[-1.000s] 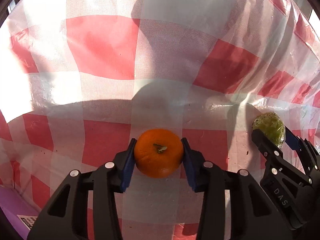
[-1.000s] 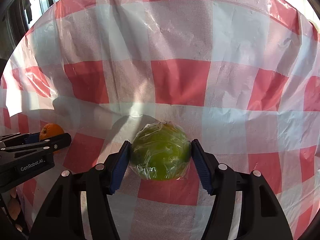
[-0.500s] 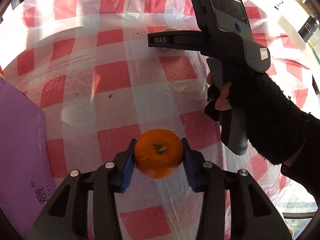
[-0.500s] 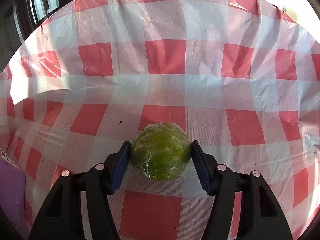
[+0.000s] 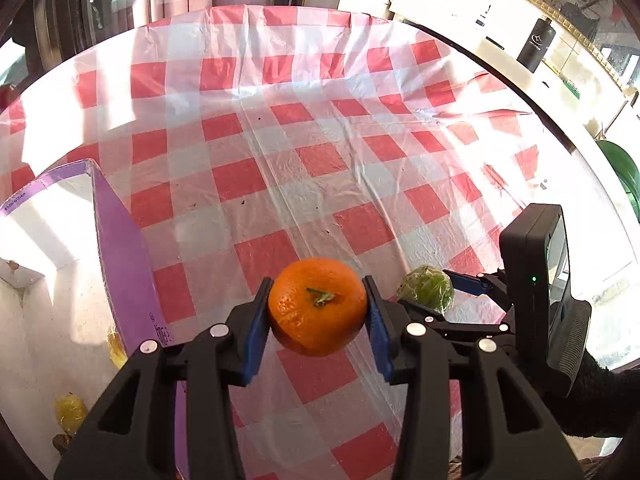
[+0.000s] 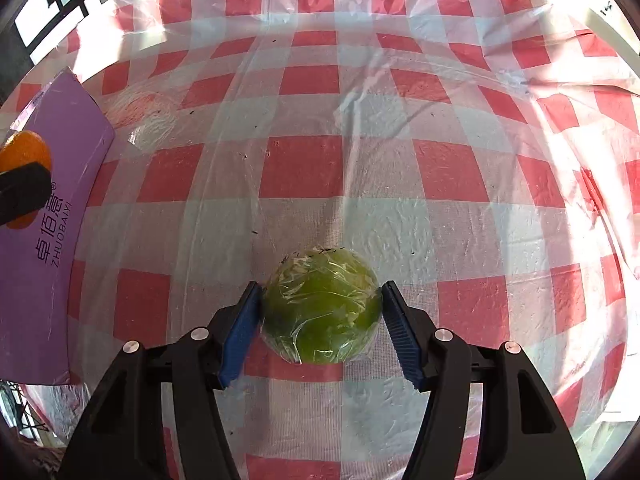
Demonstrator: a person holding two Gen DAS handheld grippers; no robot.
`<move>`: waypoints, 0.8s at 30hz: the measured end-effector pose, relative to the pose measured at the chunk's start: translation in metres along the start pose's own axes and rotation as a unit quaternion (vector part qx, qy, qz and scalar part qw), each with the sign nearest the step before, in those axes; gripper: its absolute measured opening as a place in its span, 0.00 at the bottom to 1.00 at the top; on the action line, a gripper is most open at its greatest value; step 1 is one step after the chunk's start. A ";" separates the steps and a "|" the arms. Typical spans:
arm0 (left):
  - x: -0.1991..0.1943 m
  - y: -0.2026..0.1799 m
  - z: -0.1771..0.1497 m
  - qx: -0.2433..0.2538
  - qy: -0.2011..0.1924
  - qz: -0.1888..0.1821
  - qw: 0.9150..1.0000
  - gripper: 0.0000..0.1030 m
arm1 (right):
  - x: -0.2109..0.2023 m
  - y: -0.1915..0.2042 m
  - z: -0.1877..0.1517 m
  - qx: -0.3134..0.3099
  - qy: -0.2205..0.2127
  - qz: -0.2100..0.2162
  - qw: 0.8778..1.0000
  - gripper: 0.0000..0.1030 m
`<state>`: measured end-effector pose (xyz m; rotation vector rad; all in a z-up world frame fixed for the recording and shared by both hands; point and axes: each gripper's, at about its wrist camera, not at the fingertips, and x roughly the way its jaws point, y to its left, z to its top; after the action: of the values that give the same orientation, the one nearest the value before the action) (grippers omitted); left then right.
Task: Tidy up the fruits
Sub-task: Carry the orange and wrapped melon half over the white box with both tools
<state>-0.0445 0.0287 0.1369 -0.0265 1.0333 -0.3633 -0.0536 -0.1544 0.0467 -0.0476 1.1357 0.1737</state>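
Orange [image 5: 318, 306] sits clamped between the blue pads of our left tool [image 5: 316, 316], low centre of the left wrist view, stem toward the lens, lifted clear of the checked surface [image 5: 320, 160]. Green fruit in cling film [image 6: 320, 306] is clamped the same way in our right tool [image 6: 320, 320], low centre of the right wrist view; it also shows at right of the orange in the left view.

Purple box [image 5: 124, 264] stands at the left edge of the left view, open, white inside, with small yellow fruits [image 5: 70, 412] on its floor. We judge both fruits are bound for it.

Risks as we read them:
- Film on the green fruit is slick and loose; pads may be gripping wrap more than fruit, so a quick swing could let it slide out.
- Both tools are close together; converging on one box invites a knock.
- Box wall stands tall; a low approach could clip the rim and tip it.
- Dropping from height could bruise the yellow fruits below.
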 end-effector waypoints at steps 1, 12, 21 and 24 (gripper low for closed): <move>-0.012 -0.001 0.001 0.002 -0.010 -0.002 1.000 0.42 | -0.004 0.004 -0.002 0.008 -0.003 -0.001 1.000 0.58; -0.088 0.046 -0.021 -0.039 -0.077 0.030 0.996 0.42 | -0.057 0.058 -0.002 0.021 -0.067 0.033 0.997 0.58; -0.133 0.132 -0.062 -0.135 -0.087 0.098 0.982 0.42 | -0.097 0.151 0.004 -0.076 -0.126 0.104 0.984 0.59; -0.141 0.153 -0.076 -0.157 -0.084 0.111 0.978 0.42 | -0.107 0.181 -0.002 -0.130 -0.137 0.117 0.975 0.59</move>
<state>-0.1297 0.2269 0.1858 -0.2202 0.9067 0.0079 -0.1287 0.0111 0.1520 -0.1193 0.8355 0.5230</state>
